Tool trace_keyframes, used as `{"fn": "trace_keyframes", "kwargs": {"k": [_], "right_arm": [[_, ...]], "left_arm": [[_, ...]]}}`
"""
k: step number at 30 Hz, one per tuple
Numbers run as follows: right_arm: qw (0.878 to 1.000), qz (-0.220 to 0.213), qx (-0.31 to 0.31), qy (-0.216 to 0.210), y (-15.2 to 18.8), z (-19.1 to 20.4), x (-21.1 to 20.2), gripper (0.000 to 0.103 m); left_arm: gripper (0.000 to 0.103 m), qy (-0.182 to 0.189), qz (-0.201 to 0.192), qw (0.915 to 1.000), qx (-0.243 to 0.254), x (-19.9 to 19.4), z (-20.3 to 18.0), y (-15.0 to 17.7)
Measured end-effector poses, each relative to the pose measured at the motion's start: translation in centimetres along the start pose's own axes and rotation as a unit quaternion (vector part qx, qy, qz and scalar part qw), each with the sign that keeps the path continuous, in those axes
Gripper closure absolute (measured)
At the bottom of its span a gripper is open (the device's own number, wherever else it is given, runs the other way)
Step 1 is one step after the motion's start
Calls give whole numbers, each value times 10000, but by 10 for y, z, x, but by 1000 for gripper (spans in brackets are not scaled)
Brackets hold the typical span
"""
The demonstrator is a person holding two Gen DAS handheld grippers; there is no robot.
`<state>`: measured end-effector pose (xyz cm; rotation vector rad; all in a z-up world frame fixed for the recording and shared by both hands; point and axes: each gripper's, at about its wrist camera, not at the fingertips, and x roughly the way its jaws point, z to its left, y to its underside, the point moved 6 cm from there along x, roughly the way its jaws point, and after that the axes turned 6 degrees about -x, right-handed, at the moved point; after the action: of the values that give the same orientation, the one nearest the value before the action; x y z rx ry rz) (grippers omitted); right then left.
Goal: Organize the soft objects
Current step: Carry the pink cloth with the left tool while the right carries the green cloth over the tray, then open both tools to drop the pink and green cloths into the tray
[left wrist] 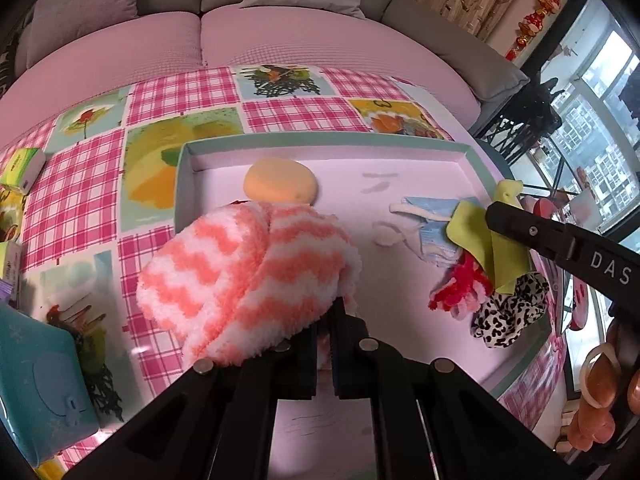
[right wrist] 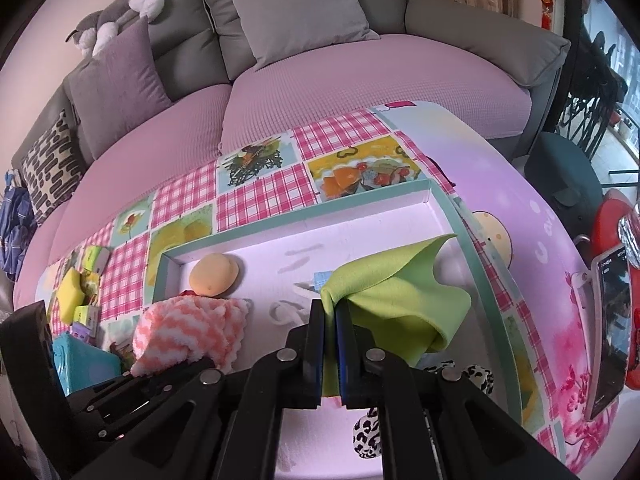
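Landmark: shallow teal-rimmed tray (left wrist: 478, 168) on the table (left wrist: 168, 92), under a pink checked cloth.

- Left gripper (left wrist: 326, 320): fingers clamped on a fluffy coral-and-white striped sock (left wrist: 244, 276), held over the tray's near-left part.
- Right gripper (right wrist: 330, 316): fingers clamped on a green cloth (right wrist: 392, 300), hanging over the tray's right half.
- Inside tray, near right: leopard-print scrunchie (left wrist: 508, 312), red fuzzy piece (left wrist: 460, 288) just beside it.
- Inside tray, middle right: pale blue cloth (left wrist: 432, 224), white loops touching it.
- Inside tray, far left: orange sponge (left wrist: 282, 186), just beyond the sock.
- Outside tray, left: teal wipes pack (left wrist: 44, 384), small green boxes (left wrist: 24, 166).
- Beyond tray: sofa with pink seat cover (left wrist: 300, 36).

Step judged: both soft items carried to the tray, placing stage. Next move calls for lowering each item to the tray floor, then parting the fingers; sock likely to drag on its fuzz, so lift away straight.
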<state>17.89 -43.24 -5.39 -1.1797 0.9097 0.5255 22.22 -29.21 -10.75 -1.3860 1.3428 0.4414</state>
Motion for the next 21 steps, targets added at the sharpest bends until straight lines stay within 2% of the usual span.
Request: {"fn": "trace_keyframes", "kwargs": {"k": [5,6,7,8,9,10,11,17,18,20,21], "right_arm": [[9999,-27,-102,77,-1,3,-6,95],[9999,-41,-115,89,-2,3,-9,95],[9999,-55,-126,101,-2,3,-10,95],[9998,-72,-135,127,-3,3,-12,86],[9998,-95,-151,131,-3,3,-15,79],[9997,-112,-164,142,-3,4,-16,63],[9995,-154,-198,170,-4,4,-19,56],[9990,-257,-330,165,-6,10,-29,54],[9989,-274,-334,165,-6,10,-31,52],[9989,-293,-336,172,-6,9,-34,40],[9988,-300,-347,173,-6,9,-36,40]], "left_arm": [[97,-3,-6,9999,114,-4,-7,0],[95,-11,-2,9999,131,-7,-7,0],[89,-18,-2,9999,148,-9,-8,-1],[76,-17,6,9998,177,-13,-10,-1],[70,-4,14,9998,192,-16,-10,-1],[63,14,30,9998,200,-20,-11,-1],[63,14,47,9998,196,-23,-12,0],[60,46,26,9998,186,-49,-12,1],[60,47,27,9998,191,-54,-11,2],[54,12,-14,9999,165,-65,-7,2],[51,-13,-38,9999,121,-69,-4,1]]}}
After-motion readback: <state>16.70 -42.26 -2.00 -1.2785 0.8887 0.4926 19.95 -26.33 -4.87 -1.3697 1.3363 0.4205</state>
